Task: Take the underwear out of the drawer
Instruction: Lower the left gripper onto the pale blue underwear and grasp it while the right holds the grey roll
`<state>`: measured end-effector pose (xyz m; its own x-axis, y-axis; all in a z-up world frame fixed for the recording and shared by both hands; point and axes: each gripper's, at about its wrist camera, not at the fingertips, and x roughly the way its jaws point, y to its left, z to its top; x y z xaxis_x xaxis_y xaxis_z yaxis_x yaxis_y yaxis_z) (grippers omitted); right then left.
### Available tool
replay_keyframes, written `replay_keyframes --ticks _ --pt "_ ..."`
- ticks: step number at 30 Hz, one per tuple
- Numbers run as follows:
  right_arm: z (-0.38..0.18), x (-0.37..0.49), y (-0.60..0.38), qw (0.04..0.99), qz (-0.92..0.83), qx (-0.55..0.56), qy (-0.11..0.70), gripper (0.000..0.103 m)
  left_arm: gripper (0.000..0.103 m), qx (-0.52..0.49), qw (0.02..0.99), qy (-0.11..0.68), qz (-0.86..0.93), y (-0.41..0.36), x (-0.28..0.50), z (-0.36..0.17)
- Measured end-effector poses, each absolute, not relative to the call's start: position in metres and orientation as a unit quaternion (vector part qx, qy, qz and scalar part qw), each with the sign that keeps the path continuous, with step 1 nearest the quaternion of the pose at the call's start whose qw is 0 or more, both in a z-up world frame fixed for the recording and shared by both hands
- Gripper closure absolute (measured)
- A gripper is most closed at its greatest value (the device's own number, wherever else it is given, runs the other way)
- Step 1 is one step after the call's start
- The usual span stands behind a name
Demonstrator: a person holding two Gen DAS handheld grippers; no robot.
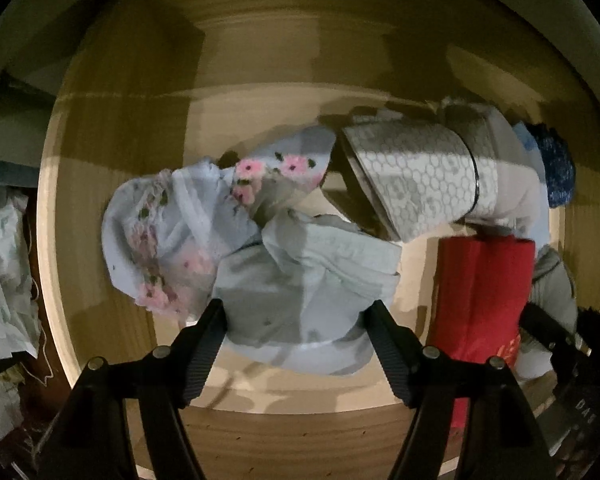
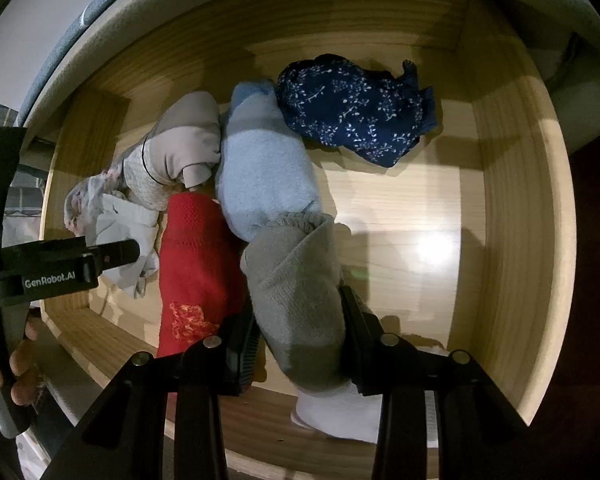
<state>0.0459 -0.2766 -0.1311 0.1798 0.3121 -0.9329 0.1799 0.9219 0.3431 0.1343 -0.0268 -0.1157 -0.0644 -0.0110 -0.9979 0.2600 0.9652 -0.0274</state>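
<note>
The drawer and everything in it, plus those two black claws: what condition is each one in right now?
Drawer: pulled open.
Left gripper: open, fingers either side of the pale blue underwear, not squeezing.
Right gripper: shut on the grey sock.
Floral underwear: crumpled, lying loose.
Red sock: lying flat.
Navy patterned garment: bunched, apart from the grippers.
Light blue sock: rolled.

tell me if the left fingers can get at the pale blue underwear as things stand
Probably yes: the left gripper is open, pointing down with the pale blue underwear between its fingers, and nothing lies over it.
</note>
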Motion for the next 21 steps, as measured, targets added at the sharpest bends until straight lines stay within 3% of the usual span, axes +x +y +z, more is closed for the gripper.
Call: replay_keyframes --ticks 13,21 --pt "-0.131 0.046 -0.277 0.743 0.044 0.190 0.640 0.068 0.057 0.054 0.656 0.745 -0.108 -0.019 0.115 -0.107" --pt "-0.132 0.046 -0.276 0.743 0.043 0.190 0.640 0.068 0.059 0.055 0.669 0.732 -0.117 -0.008 0.097 -0.086"
